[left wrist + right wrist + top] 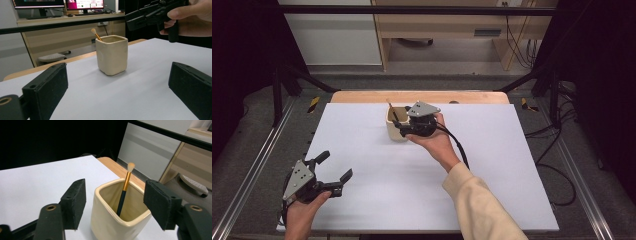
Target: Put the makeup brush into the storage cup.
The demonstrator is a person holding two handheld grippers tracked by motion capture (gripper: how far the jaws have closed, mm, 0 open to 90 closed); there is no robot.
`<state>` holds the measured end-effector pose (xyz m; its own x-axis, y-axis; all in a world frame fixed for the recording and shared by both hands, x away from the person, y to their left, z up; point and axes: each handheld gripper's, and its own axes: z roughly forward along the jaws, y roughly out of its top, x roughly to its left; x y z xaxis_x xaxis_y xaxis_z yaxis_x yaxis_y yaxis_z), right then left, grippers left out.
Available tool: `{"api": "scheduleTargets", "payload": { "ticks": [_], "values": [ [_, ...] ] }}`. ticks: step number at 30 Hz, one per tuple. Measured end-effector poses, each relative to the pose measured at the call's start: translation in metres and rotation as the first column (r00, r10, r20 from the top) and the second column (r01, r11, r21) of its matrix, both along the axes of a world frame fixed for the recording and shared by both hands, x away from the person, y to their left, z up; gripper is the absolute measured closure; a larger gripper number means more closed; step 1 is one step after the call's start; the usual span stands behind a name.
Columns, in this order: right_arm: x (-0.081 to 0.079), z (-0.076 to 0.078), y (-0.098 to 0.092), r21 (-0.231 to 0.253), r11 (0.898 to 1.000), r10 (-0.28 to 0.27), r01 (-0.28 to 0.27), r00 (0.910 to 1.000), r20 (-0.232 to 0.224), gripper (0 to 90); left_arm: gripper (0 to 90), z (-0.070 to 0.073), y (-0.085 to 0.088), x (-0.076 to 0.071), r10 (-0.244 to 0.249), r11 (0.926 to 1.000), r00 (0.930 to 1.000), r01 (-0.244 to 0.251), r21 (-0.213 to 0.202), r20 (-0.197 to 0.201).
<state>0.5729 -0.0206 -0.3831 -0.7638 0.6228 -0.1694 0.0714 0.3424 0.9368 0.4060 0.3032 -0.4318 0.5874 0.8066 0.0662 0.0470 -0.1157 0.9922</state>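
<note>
A cream square cup (394, 132) stands upright on the white sheet at the table's far middle. A small brush (390, 106) with an orange ferrule and a pale tip leans inside the cup (112, 222), handle down. My right gripper (399, 124) hovers at the cup's right side, just above its rim, and is open. In the right gripper view its pads (76, 203) stand apart on either side of the brush (124, 191) without touching it. My left gripper (336, 166) rests open at the near left, facing the cup (112, 56) with nothing between its jaws.
The white sheet (482, 165) covers most of a wooden table (419, 96). The right gripper's cable (459, 147) trails back along the forearm. A black frame bar (412, 10) crosses the back, with a desk and monitors (37, 3) beyond.
</note>
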Motion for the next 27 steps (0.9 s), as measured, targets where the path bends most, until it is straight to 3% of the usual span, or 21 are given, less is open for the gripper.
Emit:
{"api": "scheduleTargets", "payload": {
  "ticks": [13,23,27],
  "values": [
    [-0.009,0.007,0.001,0.005,1.000,-0.006,0.006,1.0000,-0.002,20.1,1.8,0.000,0.000,0.000,0.000,1.0000,1.0000,0.000,-0.001,0.001],
    [-0.014,0.011,-0.002,0.019,1.000,0.002,-0.001,0.9996,-0.028,10.9,1.5,0.000,0.000,0.000,0.001,1.0000,1.0000,-0.001,-0.002,0.001],
    [-0.017,0.009,-0.004,0.037,0.999,-0.009,0.009,0.9999,-0.009,8.5,1.3,0.000,0.001,0.000,0.002,1.0000,1.0000,-0.002,-0.004,0.001]
  ]
}}
